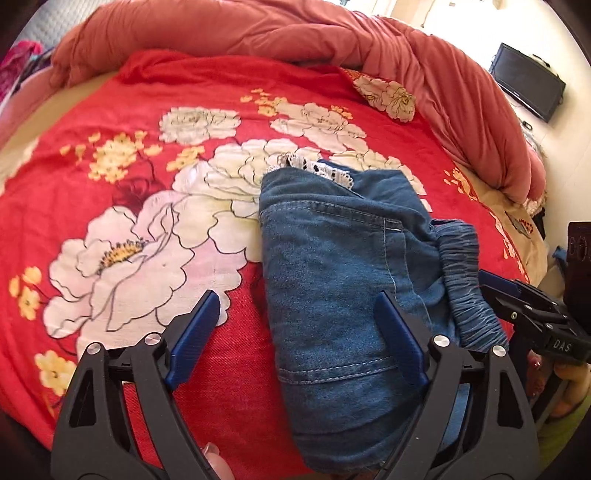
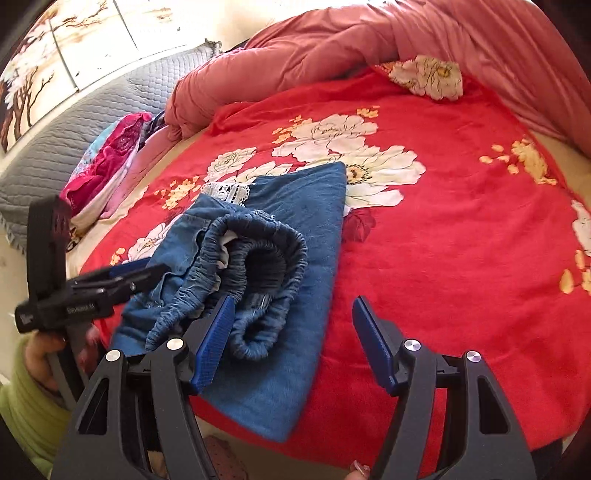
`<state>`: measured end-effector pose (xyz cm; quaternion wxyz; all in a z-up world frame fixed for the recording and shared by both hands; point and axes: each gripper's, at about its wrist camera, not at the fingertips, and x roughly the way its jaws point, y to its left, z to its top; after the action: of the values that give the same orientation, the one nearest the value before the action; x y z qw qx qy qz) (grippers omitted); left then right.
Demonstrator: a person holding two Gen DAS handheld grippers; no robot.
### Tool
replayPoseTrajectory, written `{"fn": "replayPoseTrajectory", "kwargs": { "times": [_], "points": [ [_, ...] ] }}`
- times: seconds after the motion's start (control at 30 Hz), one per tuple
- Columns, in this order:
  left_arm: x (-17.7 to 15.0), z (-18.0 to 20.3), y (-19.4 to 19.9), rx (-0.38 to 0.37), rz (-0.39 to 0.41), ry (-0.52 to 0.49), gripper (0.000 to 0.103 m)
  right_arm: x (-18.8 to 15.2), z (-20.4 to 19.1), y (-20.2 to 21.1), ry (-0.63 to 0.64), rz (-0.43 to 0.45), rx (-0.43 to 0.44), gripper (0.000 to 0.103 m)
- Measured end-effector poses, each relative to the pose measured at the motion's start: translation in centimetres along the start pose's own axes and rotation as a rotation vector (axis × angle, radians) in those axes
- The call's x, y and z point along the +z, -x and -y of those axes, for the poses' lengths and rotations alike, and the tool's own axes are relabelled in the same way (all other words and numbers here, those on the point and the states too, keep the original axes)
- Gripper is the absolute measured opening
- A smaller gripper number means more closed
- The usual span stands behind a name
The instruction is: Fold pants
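Blue denim pants [image 1: 332, 280] lie folded in a bundle on the red floral bedsheet [image 1: 147, 206], with white lace trim [image 1: 314, 168] at the far end and the gathered elastic waistband [image 2: 258, 258] bunched on top. My left gripper [image 1: 299, 332] is open wide; its right finger hangs over the denim and its left finger over the bare sheet. My right gripper [image 2: 295, 339] is also open, with its left finger beside the waistband and folded denim [image 2: 295, 332] lying under the gap. Neither pair of pads presses on the cloth.
A salmon duvet [image 1: 258, 33] is bunched along the far side of the bed, with a small floral pillow [image 2: 428, 77] against it. A pile of pink clothes [image 2: 107, 162] and a grey quilted pad [image 2: 55, 147] sit at the left. A dark screen [image 1: 528, 85] hangs on the wall. A hand in a green sleeve [image 2: 33, 398] holds the left gripper.
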<state>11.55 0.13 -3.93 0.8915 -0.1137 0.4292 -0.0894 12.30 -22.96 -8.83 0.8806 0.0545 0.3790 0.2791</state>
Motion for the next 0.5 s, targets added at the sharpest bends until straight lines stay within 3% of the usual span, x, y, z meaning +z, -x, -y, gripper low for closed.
{"fn": "replayPoseTrajectory", "kwargs": {
  "times": [0.27, 0.3, 0.37, 0.43, 0.5],
  "points": [
    [0.4, 0.1, -1.4, -0.044, -0.006, 0.027, 0.076, 1.5, 1.9, -3.5, -0.118, -0.075, 0.127, 0.064],
    [0.5, 0.1, -1.6, -0.062, -0.007, 0.035, 0.072, 1.6, 1.9, -3.7, -0.110, -0.074, 0.136, 0.061],
    [0.7, 0.4, -2.0, -0.090, -0.015, 0.043, 0.053, 1.7, 1.8, -4.1, -0.103, -0.075, 0.178, 0.046],
    [0.8, 1.0, -2.0, -0.077, -0.010, 0.027, 0.044, 1.7, 1.3, -3.8, -0.079, -0.054, 0.185, 0.034],
    [1.0, 1.9, -1.5, -0.051, 0.008, -0.004, 0.038, 1.6, 0.2, -2.9, -0.024, -0.010, 0.144, 0.028]
  ]
}}
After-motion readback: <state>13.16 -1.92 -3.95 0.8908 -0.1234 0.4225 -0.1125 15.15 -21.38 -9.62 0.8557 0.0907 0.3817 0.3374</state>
